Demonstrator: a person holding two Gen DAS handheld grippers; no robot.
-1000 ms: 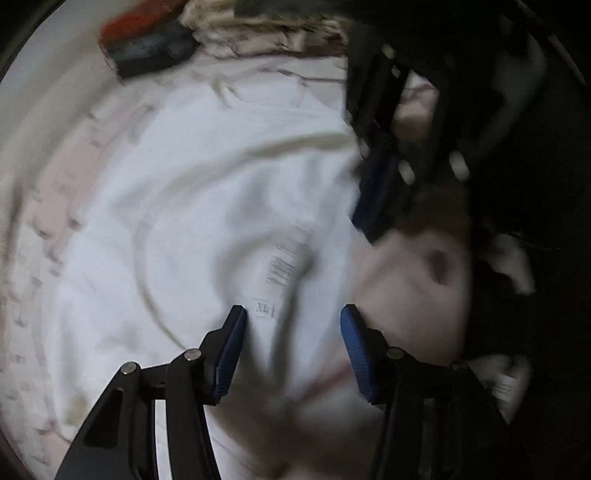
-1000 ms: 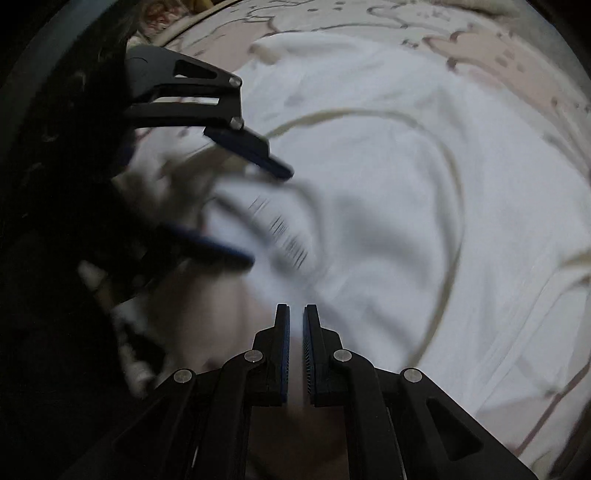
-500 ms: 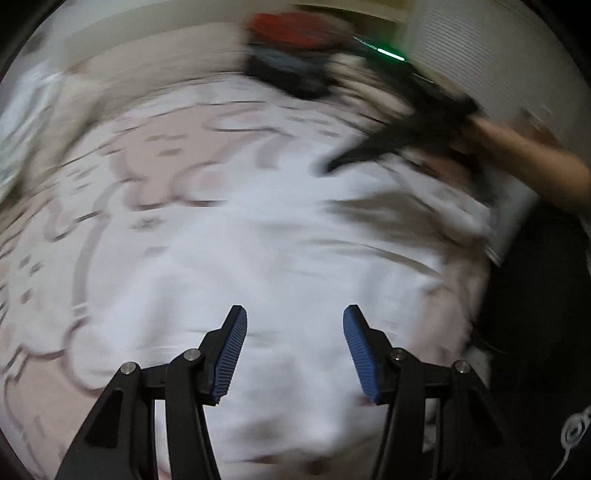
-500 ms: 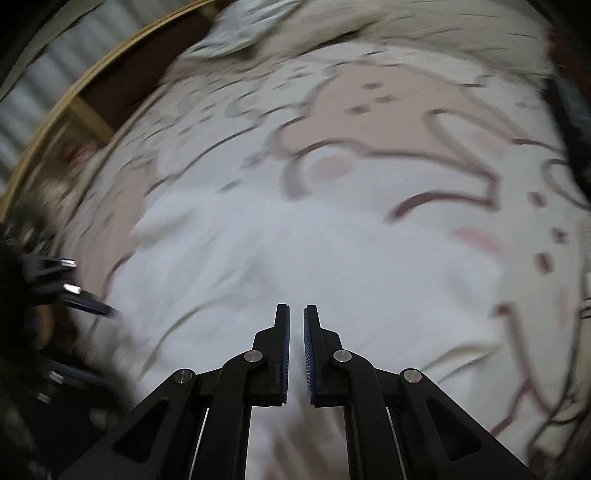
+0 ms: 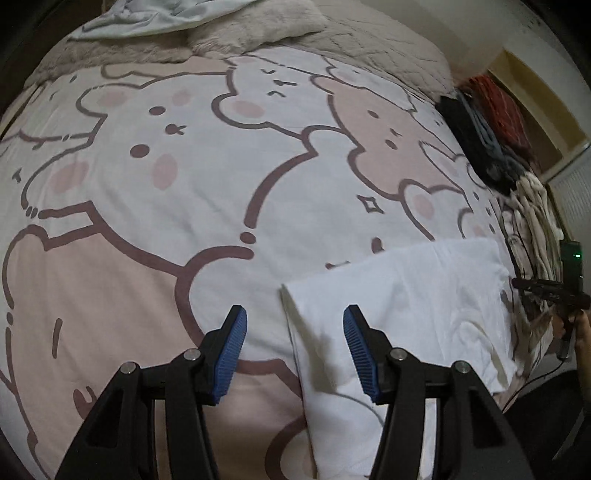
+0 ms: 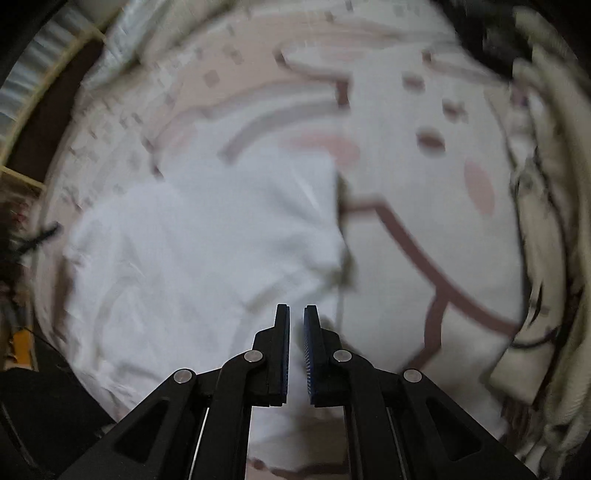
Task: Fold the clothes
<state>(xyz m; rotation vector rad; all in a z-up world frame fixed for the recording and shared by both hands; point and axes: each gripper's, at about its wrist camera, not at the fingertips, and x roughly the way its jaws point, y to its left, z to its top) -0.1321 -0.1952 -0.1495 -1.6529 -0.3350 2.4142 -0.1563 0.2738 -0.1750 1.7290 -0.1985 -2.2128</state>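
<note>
A white garment (image 5: 402,314) lies folded flat on the bed, at the lower right of the left wrist view. The left gripper (image 5: 293,332) hovers above its left edge, jaws open, nothing between the blue pads. In the blurred right wrist view the same white garment (image 6: 207,251) fills the middle and left. Over its near right part the right gripper (image 6: 296,332) is shut with only a thin slit between its pads and no cloth in it. That right gripper (image 5: 546,291) also shows at the right edge of the left wrist view, held by a hand.
The bed is covered by a pink and white cartoon-bear sheet (image 5: 184,166). A stack of dark and red clothes (image 5: 487,140) and a cream pile (image 5: 535,229) sit along the right edge. Grey pillows (image 5: 236,33) lie at the head. Cream clothes (image 6: 550,258) border the right.
Both grippers have swung away from over the garment's printed collar and rolled round. The left now looks across the bed from the garment's left edge; the right stays shut.
</note>
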